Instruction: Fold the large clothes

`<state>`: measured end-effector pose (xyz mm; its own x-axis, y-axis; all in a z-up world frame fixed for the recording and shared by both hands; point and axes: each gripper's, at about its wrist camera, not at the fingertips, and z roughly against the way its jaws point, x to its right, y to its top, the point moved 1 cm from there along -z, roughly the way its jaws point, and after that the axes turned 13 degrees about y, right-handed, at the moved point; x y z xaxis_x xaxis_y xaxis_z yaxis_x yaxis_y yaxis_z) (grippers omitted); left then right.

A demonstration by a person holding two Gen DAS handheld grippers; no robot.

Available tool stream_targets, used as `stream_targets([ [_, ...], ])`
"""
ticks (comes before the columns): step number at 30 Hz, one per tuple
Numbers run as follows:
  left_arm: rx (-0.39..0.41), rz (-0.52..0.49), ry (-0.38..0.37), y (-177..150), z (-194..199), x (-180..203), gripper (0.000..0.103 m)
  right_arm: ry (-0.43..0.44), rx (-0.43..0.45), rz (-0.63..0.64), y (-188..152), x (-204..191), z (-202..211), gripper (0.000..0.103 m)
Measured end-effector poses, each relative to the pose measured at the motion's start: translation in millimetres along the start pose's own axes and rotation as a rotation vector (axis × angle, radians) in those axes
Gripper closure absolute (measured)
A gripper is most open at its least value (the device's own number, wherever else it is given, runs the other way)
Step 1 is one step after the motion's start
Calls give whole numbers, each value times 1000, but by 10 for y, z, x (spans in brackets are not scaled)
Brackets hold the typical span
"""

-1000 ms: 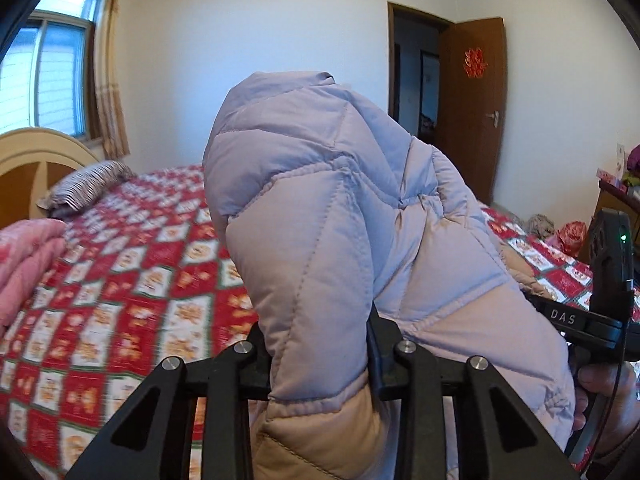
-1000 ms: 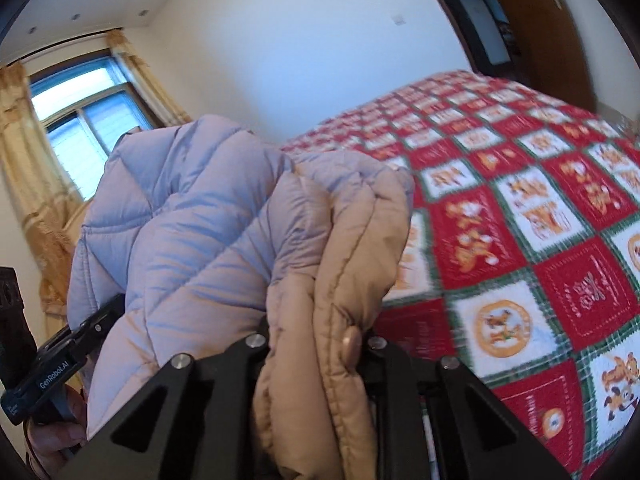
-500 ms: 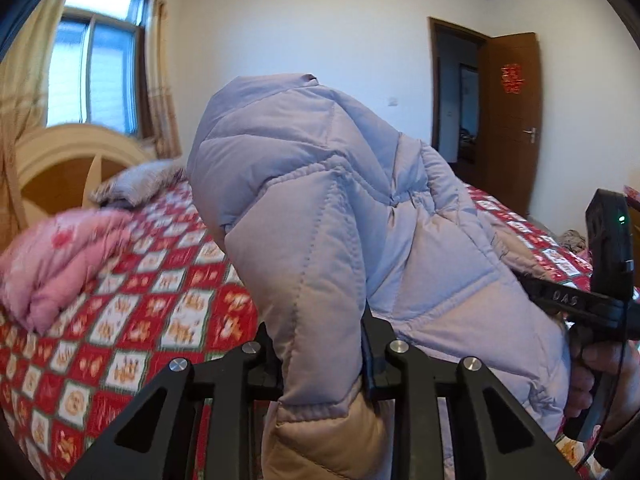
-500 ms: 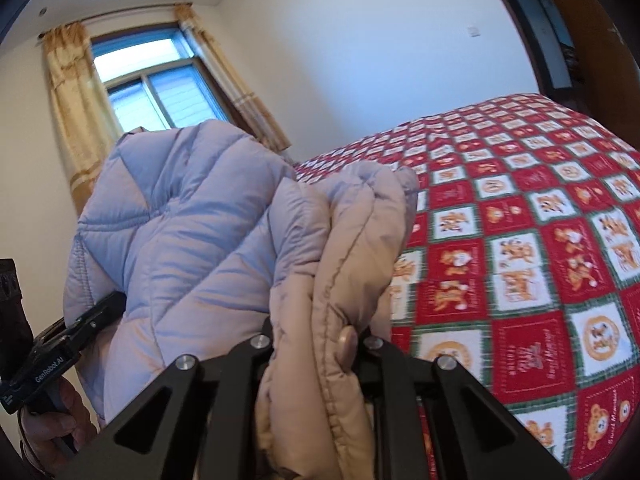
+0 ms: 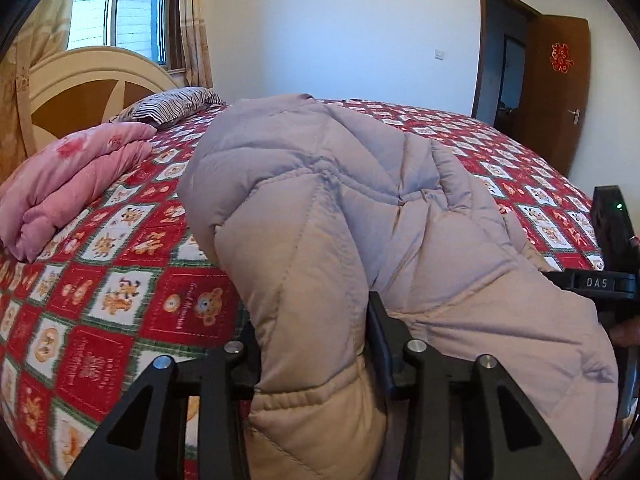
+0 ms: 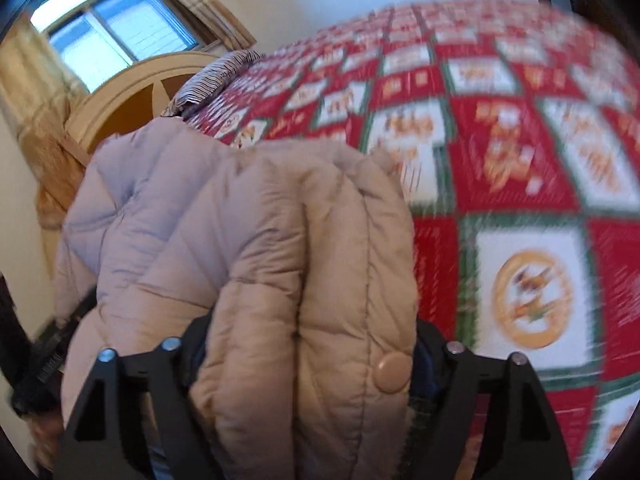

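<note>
Left wrist view: left tongs (image 5: 314, 344) and right tongs (image 6: 310, 364), jaws just widening, bracket the jacket (image 5: 360, 220).

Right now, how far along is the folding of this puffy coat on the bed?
Done: the coat is doubled over and down on the red quilt. In hand: a padded fold still sits between both tongs, left and right, whose jaws have just been opening, the right far wider. Left: let go fully, pull clear, press the bundle flat; any further folds can't be judged from here.
</note>
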<state>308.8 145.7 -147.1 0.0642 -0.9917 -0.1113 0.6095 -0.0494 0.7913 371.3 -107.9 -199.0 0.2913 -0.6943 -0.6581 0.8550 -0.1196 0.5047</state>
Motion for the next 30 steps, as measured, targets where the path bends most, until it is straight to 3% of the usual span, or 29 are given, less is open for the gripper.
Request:
stream_targets([
  [2,4,16,1,-4,-7,19,59,32,-20,-14,-23,55,-72,21],
  [3,9,19,2,-6,15,39,59,49,-32,-4,-31,26,-72,35],
  [4,16,19,9,1,52,58,59,110,-50,-2,-53,-18,-72,63],
  [5,29,18,17,13,116,75,62,152,-63,-22,-68,-42,-62,69],
  [7,48,24,24,57,272,70,67,116,-53,38,-142,-221,6,81],
  [14,126,60,-5,290,1004,-230,71,194,67,72,-298,-648,501,84],
  [19,153,64,20,414,1283,-515,71,222,53,138,-209,-1156,625,84],
  [23,123,106,49,363,1052,-786,71,217,36,211,-149,-1526,511,84],
  [30,12,180,85,118,381,-1089,67,110,-29,280,-69,-1616,-120,84],
])
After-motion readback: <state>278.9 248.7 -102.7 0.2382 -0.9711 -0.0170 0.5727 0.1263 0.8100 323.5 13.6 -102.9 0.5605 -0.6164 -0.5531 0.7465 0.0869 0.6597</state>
